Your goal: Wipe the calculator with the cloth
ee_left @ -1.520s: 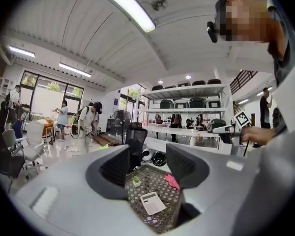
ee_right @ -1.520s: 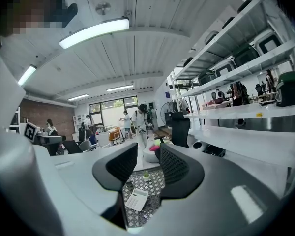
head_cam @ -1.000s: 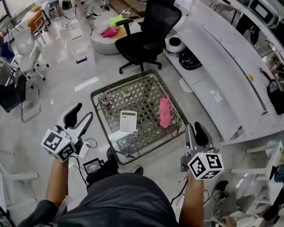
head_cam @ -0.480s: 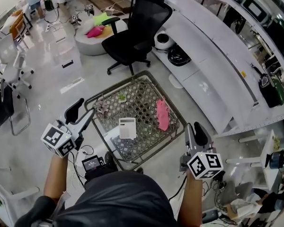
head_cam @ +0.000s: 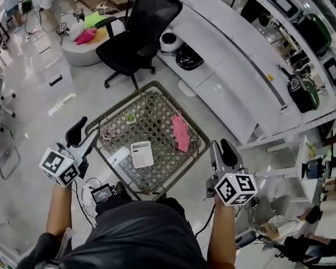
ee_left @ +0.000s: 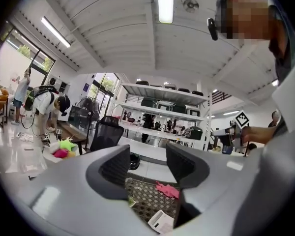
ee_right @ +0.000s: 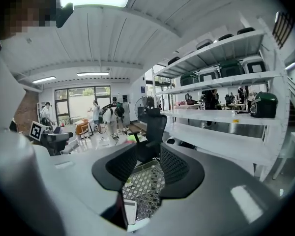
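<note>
Picking up the cloth (head_cam: 180,131) is likely the step in hand — it lies on the surface (head_cam: 154,116) beside the calculator (head_cam: 141,153), not touching, while the left tool (head_cam: 85,134) and right tool (head_cam: 222,150) hover with jaws apart, empty — so pinch a raised fold.

Jaws of left gripper (ee_left: 148,167) apart, nothing between them. Past them: lattice table (ee_left: 140,200). Pink cloth (ee_left: 167,190) toward its far edge; white calculator (ee_left: 161,221) nearer, apart from it.

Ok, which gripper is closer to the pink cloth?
The right gripper: the cloth lies on the table's right half, while the left gripper hangs beyond the calculator.
</note>
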Demonstrator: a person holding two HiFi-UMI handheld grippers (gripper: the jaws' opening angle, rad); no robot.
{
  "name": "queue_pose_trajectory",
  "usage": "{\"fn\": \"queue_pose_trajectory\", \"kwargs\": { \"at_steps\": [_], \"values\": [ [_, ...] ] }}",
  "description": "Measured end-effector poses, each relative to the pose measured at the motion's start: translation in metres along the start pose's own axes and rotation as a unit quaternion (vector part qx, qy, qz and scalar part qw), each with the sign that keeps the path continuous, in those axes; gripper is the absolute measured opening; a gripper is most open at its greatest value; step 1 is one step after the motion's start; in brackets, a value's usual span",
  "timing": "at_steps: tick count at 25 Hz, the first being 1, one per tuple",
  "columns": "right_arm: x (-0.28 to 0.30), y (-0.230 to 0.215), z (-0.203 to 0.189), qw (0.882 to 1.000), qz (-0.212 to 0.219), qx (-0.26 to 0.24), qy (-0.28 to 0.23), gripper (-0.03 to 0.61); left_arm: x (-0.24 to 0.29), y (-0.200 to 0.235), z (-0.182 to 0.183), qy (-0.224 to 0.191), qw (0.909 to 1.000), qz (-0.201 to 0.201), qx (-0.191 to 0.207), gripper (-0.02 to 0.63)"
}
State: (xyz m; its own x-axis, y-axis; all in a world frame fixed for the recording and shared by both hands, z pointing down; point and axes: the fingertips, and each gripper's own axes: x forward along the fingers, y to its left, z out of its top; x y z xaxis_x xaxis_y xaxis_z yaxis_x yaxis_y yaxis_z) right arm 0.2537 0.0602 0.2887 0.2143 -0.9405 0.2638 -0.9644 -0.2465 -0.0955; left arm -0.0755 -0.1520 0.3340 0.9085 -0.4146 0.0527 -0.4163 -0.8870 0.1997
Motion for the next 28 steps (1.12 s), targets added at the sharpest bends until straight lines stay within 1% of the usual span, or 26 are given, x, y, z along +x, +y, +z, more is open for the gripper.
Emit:
{"fn": "queue_pose_trajectory", "kwargs": {
  "at_steps": [4,6,9,11,14,18,23,28],
  "values": [
    [0.018,0.000,-0.006,1.000,-0.001,-0.002,0.013,0.124,0.001,0.017,-0.010,0.002,0.9999,0.008,-0.010,0.249],
    [0.031,-0.006,-0.014,1.000,0.004,0.001,0.022,0.124,0.002,0.022,-0.016,0.006,0.9997,0.020,-0.016,0.247],
    [0.053,-0.022,-0.024,0.999,0.012,0.010,0.033,0.124,0.010,0.023,-0.020,0.011,0.9993,0.033,-0.014,0.247],
    [0.070,-0.031,-0.034,0.999,0.023,0.018,0.043,0.124,0.011,0.021,-0.018,0.019,0.9984,0.051,-0.017,0.248],
    [0.098,-0.043,-0.058,0.997,0.042,0.029,0.065,0.124,0.004,0.018,-0.021,0.026,0.9960,0.083,-0.022,0.247],
    [0.133,-0.060,-0.094,0.992,0.054,0.038,0.104,0.127,-0.001,0.018,-0.028,0.035,0.9929,0.112,-0.019,0.249],
    [0.169,-0.082,-0.144,0.983,0.062,0.046,0.165,0.135,-0.003,0.006,-0.033,0.055,0.9869,0.149,-0.031,0.247],
    [0.201,-0.095,-0.196,0.971,0.073,0.049,0.223,0.146,-0.004,-0.001,-0.046,0.071,0.9814,0.173,-0.042,0.248]
  ]
}}
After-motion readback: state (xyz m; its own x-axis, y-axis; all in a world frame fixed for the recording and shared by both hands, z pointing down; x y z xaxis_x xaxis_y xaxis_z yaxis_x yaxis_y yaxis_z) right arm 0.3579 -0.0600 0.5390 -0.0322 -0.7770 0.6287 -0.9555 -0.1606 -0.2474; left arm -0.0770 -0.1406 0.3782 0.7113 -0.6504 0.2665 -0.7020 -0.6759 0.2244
